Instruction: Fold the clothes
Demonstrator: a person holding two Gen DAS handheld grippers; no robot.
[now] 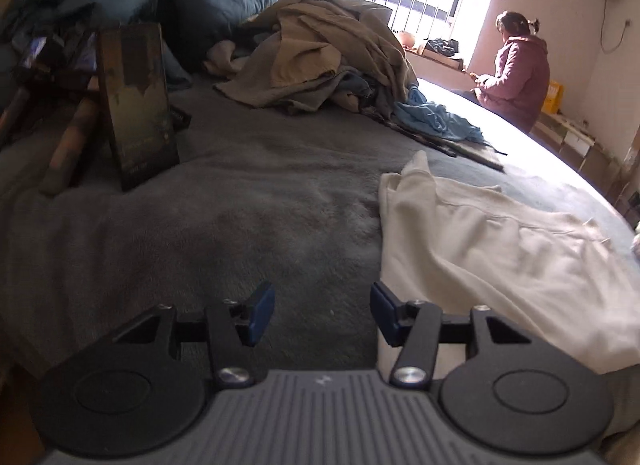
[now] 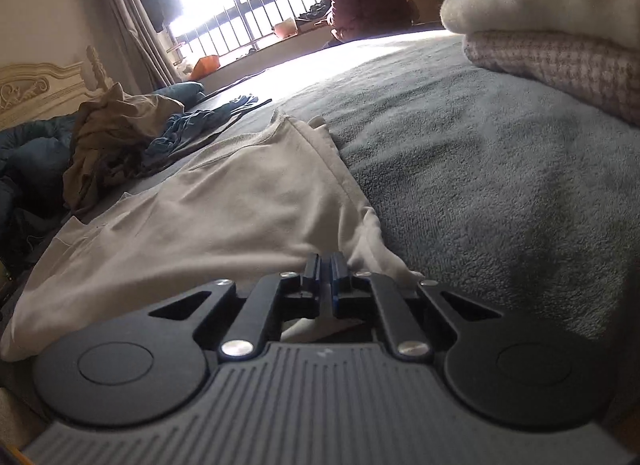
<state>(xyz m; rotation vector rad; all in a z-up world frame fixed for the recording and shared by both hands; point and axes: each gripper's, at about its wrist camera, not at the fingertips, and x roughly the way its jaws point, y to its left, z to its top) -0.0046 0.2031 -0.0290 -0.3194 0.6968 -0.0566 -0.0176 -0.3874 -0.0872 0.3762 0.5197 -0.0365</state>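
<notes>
Where garment [image 2: 224, 201] ends, bare blanket [image 2: 480, 169].

cream garment [image 2: 208, 201] hem hidden behind jaws; folded stack [image 2: 560, 37] cut off.

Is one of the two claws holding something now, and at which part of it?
The right claw is shut at the near edge of the cream cotton garment; whether cloth is pinched cannot be told. The left claw is open, holding nothing.
</notes>
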